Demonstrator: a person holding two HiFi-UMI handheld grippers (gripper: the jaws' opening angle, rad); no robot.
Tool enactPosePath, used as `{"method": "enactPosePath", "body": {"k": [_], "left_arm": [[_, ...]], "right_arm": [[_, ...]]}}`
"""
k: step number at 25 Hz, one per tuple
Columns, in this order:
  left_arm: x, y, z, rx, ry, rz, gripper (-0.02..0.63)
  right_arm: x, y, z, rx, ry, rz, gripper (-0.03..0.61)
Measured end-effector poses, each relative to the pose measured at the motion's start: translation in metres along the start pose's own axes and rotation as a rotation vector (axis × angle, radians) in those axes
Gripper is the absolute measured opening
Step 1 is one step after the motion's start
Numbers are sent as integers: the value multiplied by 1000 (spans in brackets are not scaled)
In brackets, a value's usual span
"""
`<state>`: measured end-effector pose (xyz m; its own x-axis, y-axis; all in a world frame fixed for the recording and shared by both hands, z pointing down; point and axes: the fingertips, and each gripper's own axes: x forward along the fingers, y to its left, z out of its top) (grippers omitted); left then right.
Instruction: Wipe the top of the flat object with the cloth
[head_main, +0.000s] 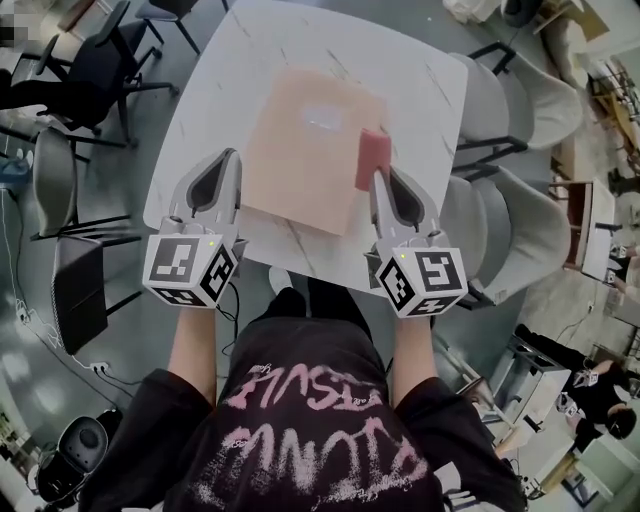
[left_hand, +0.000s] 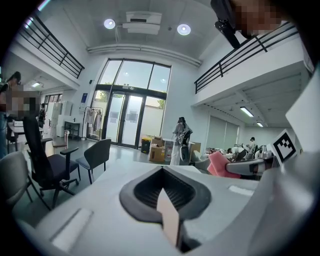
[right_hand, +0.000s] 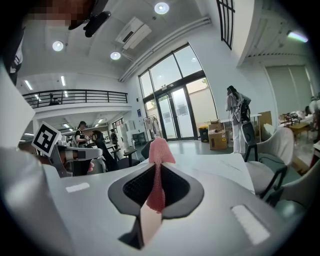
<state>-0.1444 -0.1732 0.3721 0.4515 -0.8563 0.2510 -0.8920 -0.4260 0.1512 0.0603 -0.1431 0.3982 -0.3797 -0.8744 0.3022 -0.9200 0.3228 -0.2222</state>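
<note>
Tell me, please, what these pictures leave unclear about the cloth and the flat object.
- Head view: the right tool covers the cloth's near end, so its contact with the flat object can't be judged.
- Head view: the pale patch on the flat object is too blurred to tell glare from dirt.

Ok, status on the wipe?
Right gripper shut on the cloth, at the flat object's right edge. Left gripper shut, at its left edge. Nothing lying on its top.
</note>
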Motion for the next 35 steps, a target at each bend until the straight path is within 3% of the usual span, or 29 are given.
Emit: {"method": "enactPosePath", "body": {"k": [22, 35], "left_arm": [[8, -7, -24, -9, 46, -3, 0], [5, 3, -35, -31, 66, 28, 0]], "right_arm": [[3, -9, -20, 11, 40, -1, 46], [45, -4, -1, -52, 34, 56, 46]]}}
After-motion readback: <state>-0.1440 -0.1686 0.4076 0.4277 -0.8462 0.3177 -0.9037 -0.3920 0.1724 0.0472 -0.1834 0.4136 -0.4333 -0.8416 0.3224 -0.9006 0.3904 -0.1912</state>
